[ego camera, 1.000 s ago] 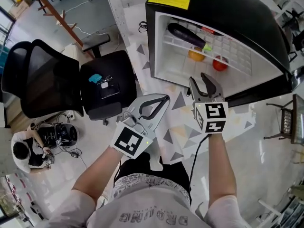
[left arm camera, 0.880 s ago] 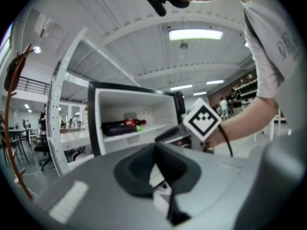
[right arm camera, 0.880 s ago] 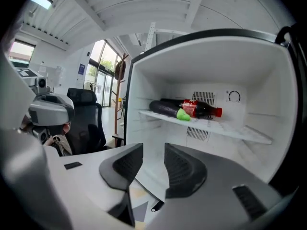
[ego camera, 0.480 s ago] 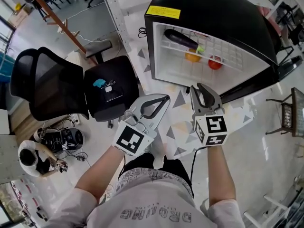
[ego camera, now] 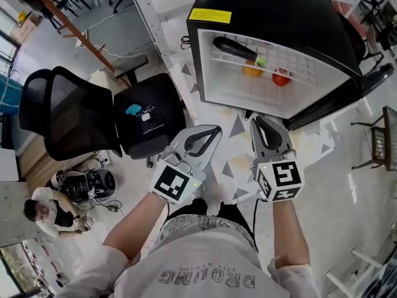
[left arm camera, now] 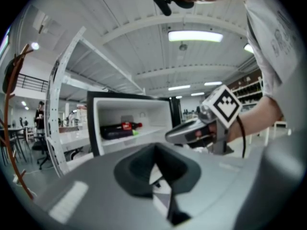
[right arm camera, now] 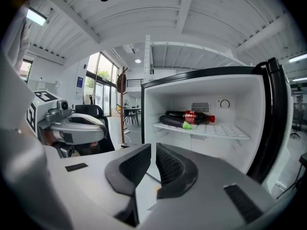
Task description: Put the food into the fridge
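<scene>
Head view, with both gripper views. The fridge [ego camera: 236, 89] stands open at 12 to 1 o'clock. On its wire shelf [ego camera: 301, 64] lie an eggplant [ego camera: 232, 47] and, behind it, a cola bottle [right arm camera: 197, 116]. An orange fruit [ego camera: 252, 71] and a red fruit [ego camera: 281, 78] show at the same level.

The left gripper [ego camera: 214, 133] and the right gripper [ego camera: 257, 125] are held side by side at 6 o'clock of the fridge opening, well apart from the shelf. The left tongs are closed tip to tip with nothing between them. The right tongs are closing, with only a narrow slit left, and that slit is empty too.

Step in hand, as judged: with food on the shelf and both tongs empty, this reads as a pause between placements, or as the end of loading. The next move calls either for finding a further item or for swinging the door [right arm camera: 274, 128] shut. No loose food shows within reach.

Limits of view: it cannot be told whether the two fruits rest on the shelf or beneath it, since neither gripper view shows them. The tong bodies mask the fridge's lower interior. A small teal object [ego camera: 133, 110] on the office chair [ego camera: 152, 129] at 9 o'clock is too small to identify.
</scene>
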Available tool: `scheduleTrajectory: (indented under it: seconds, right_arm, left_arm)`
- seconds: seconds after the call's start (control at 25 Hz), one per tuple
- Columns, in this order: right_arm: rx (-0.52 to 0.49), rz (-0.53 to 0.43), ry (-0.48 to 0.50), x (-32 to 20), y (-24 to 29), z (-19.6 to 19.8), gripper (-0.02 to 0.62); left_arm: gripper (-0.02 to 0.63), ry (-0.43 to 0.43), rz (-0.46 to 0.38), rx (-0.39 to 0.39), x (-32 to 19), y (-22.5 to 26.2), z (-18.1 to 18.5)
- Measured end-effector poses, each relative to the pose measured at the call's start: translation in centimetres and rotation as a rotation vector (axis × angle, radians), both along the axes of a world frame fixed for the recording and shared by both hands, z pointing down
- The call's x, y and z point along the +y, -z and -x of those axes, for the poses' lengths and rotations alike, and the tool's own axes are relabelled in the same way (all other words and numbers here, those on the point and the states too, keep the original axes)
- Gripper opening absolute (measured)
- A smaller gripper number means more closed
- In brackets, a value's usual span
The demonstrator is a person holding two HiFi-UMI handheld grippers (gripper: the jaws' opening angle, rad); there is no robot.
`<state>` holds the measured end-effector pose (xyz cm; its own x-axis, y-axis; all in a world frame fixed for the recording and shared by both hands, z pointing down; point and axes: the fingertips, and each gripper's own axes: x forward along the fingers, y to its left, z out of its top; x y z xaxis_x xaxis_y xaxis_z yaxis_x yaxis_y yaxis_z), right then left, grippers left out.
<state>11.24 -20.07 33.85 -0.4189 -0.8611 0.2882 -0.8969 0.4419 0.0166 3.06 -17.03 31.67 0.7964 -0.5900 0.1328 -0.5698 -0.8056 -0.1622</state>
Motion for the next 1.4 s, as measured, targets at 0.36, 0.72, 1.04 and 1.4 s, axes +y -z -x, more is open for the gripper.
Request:
scheduleTrajectory:
  seconds: [0.36, 0.72, 1.04, 1.4]
  right_arm:
    - [-0.054, -0.009, -0.012, 1.3, 1.1, -0.5, 0.017]
    - [-0.081, 0.0, -0.007, 2.1, 1.2, -0.5, 0.005]
    - [-0.089, 0.005, 0.008, 2.4, 1.2, -0.6, 0.003]
    - [-0.073, 0.002, 0.035, 2.3, 1.3, -0.5, 0.003]
  left_arm:
    - [0.008, -0.004, 0.008, -0.012, 0.1, -0.1, 0.4]
    - [0.008, -0.014, 0.004, -0.007, -0.2, 0.0, -0.1]
    - [0.008, -0.015, -0.001, -0.006, -0.4, 0.4, -0.6]
    - [0.008, -0.012, 0.004, -0.011, -0.6, 0.2, -0.9]
